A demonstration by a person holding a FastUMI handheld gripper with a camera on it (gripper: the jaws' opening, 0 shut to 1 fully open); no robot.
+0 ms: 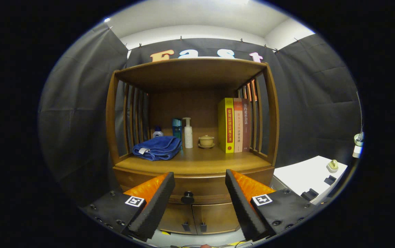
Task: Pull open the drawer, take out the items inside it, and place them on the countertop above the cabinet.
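Observation:
A wooden cabinet stands ahead, its drawer shut, with a dark round knob on the front. My gripper is open, and the knob sits between and a little beyond the fingertips, not touched. Just above the drawer is the countertop, a wooden shelf surface under a top board. The drawer's contents are hidden.
On the countertop lie a folded blue towel, small bottles, a lidded cup and three upright books. Two lower doors sit below the drawer. A white table with small items stands to the right.

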